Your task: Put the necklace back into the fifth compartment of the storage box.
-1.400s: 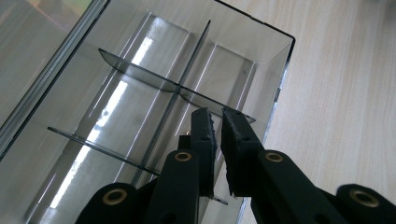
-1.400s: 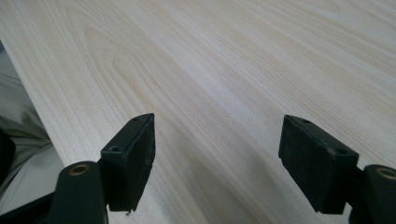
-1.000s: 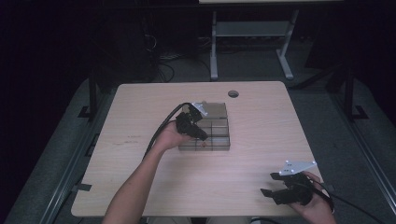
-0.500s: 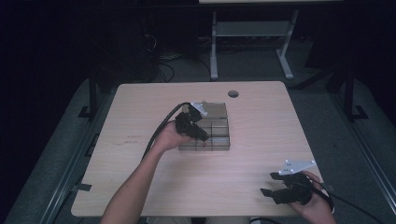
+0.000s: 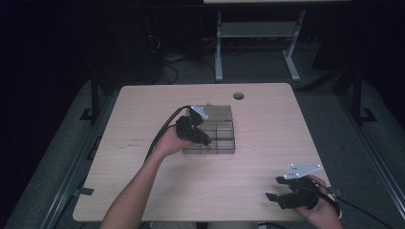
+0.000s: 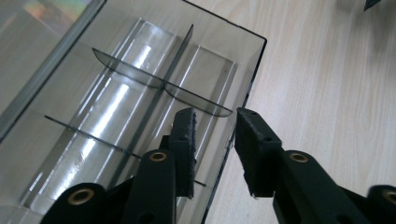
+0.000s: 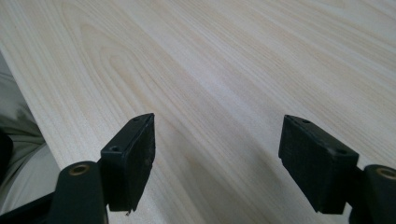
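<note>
A smoky clear plastic organiser box [image 5: 220, 138] with thin dividers sits near the middle of the wooden table [image 5: 267, 138]. My left gripper [image 5: 203, 140] reaches over its near left corner. In the left gripper view my left gripper [image 6: 215, 119] straddles the box's [image 6: 140, 88] end wall, one jaw inside a compartment and one outside. Its jaws have just been opening, and a gap shows between the pads and the wall. My right gripper [image 5: 273, 188] rests low at the table's front right, open, with bare wood [image 7: 233, 56] between its fingers [image 7: 133, 149].
The box's flat lid [image 5: 219, 112] lies at its far side. A round cable hole [image 5: 239, 96] sits near the table's far edge. A metal stand [image 5: 258, 33] and cables are on the floor beyond. The right hand is close to the table's front edge.
The left hand stays at the box's corner with barely a shift. The right hand has not moved.
</note>
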Available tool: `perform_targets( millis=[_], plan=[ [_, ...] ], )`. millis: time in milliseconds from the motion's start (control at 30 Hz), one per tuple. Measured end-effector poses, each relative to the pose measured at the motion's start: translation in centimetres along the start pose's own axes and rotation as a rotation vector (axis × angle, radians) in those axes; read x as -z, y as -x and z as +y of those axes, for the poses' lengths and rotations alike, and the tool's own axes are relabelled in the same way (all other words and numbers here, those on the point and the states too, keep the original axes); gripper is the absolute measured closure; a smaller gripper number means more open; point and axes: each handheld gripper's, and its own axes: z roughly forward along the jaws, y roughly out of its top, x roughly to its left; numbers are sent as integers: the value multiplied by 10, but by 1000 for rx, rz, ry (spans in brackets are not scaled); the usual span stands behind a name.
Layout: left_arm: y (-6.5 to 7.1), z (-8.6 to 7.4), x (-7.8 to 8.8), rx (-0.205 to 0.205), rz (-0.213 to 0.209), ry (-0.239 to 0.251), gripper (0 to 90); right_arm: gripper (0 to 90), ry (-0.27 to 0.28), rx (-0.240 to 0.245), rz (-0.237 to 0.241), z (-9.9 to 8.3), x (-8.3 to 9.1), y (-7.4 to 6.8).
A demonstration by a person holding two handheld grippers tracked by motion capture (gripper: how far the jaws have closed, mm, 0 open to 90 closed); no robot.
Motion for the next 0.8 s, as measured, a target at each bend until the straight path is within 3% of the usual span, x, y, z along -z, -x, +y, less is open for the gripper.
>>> perform_targets(
  millis=[433,800],
  plan=[
    [5,-11,8,24,4,22,614,268,2,12,-6,1,0,-2],
    [14,-16,21,16,23,45,525,268,4,-1,-12,0,2,-1]
  ],
)
